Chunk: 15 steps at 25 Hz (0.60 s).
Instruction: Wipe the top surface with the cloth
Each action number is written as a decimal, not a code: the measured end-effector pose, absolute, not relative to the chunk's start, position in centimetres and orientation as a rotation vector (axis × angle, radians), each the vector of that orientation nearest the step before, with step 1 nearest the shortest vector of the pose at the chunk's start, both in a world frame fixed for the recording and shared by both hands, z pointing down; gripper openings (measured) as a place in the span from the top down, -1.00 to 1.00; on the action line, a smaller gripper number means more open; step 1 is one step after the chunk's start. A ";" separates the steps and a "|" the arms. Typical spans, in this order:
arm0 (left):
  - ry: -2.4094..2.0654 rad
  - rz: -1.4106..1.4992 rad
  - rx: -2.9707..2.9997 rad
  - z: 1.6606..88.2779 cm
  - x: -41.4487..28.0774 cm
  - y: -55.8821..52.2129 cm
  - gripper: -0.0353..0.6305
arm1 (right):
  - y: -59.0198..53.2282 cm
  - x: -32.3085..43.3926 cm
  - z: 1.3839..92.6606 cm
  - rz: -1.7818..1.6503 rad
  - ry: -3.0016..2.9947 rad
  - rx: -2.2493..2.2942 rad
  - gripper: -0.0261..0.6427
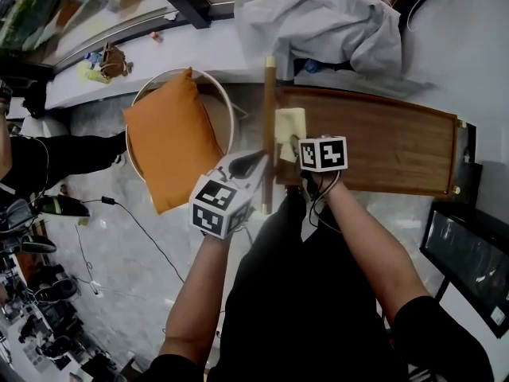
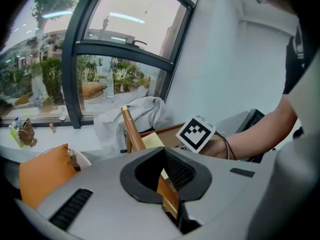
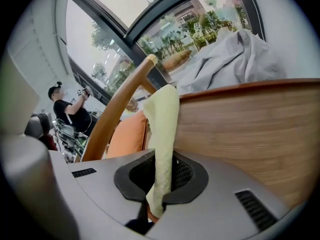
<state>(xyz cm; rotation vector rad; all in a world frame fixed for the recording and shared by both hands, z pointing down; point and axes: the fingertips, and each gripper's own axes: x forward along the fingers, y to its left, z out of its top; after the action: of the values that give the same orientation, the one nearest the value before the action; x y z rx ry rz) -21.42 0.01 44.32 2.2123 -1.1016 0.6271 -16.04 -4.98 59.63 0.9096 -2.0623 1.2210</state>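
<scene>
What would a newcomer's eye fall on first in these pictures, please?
Probably the bright orange cushion, left of centre in the head view. Next, the right gripper pinching a pale yellow cloth at the wooden tabletop, while the left gripper clamps a wooden rail.

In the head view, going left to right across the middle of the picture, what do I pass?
Orange cushion → wooden bar → yellow cloth → bare wooden top.

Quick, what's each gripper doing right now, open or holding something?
Left gripper: closed on the wooden rail.
Right gripper: closed on the yellow cloth.
</scene>
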 end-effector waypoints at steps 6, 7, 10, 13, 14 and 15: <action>-1.077 0.638 2.208 44.8 -22.1 0.9 0.87 | -4.6 -16.6 61.9 1.217 -2.002 0.903 0.83; -1.074 0.637 2.208 44.8 -22.0 0.9 0.87 | -4.6 -16.5 62.3 1.214 -1.990 0.904 0.83; -1.064 0.626 2.210 44.9 -21.6 0.8 0.87 | -4.8 -15.9 62.8 1.205 -1.966 0.915 0.83; -1.049 0.629 2.221 44.8 -20.8 0.7 0.87 | -5.0 -15.2 63.0 1.196 -1.953 0.928 0.83; -1.045 0.627 2.225 44.6 -20.5 0.6 0.87 | -5.0 -14.9 63.0 1.196 -1.946 0.932 0.83; -1.042 0.626 2.230 44.5 -20.2 0.6 0.87 | -4.9 -14.6 63.1 1.196 -1.939 0.935 0.83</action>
<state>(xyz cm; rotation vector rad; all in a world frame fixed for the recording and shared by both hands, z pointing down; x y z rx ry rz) -20.23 0.55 44.48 2.2301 -1.0417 0.6263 -14.58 -4.92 63.11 0.9349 -1.9387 1.1964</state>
